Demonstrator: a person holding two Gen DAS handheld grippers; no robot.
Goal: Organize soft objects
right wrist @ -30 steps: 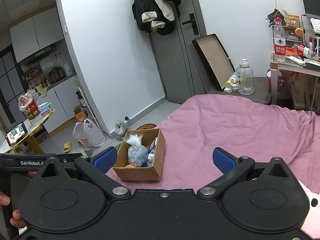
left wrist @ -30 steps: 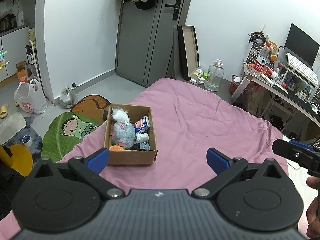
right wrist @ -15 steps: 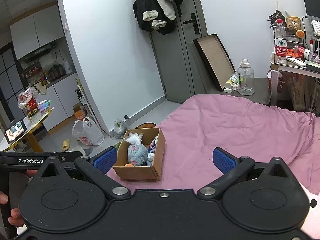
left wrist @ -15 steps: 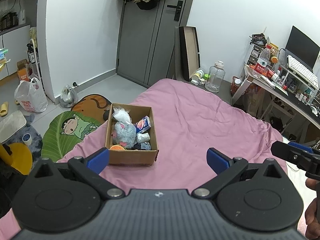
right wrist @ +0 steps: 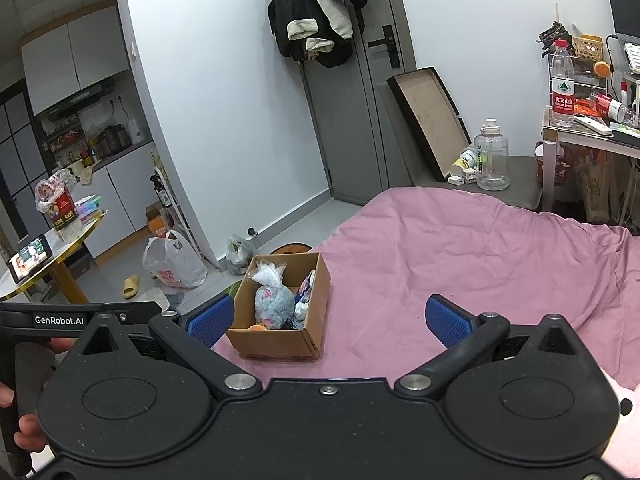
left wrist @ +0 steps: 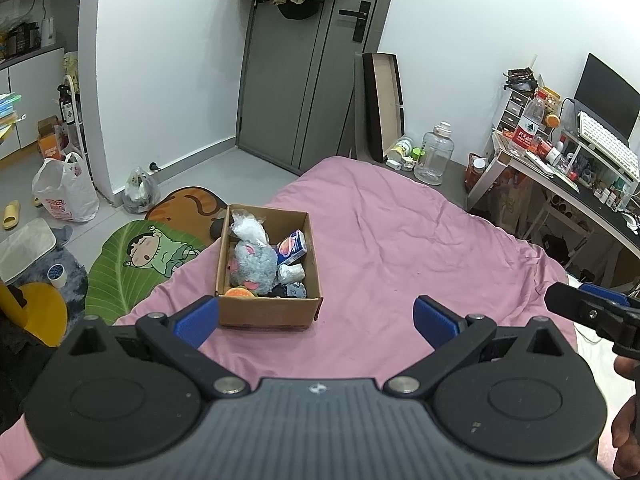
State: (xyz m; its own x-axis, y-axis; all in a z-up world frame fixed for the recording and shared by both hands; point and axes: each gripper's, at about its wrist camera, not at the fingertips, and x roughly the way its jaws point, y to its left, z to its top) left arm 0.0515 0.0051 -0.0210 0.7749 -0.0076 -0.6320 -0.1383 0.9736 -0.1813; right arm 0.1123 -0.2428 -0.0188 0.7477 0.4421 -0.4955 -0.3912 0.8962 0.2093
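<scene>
Cardboard box (left wrist: pixel 269 272) on pink bed (left wrist: pixel 400 248) already holds soft toys (left wrist: pixel 254 266); bed otherwise bare. Both grippers, left (left wrist: pixel 316 316) and right (right wrist: pixel 327 318), jaws apart, empty. Task looks near done.

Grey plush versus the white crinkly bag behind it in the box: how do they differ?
The grey plush is fuzzy, grey with pink patches, and sits mid-box; the white bag is glossy, crinkled plastic, at the far end. The plush looks bulkier than the bag. Both lie inside the cardboard box on the pink bedspread, touched by neither tool.

cardboard box (right wrist: pixel 280 344) on pink bedspread (right wrist: pixel 460 248), perhaps full
</scene>
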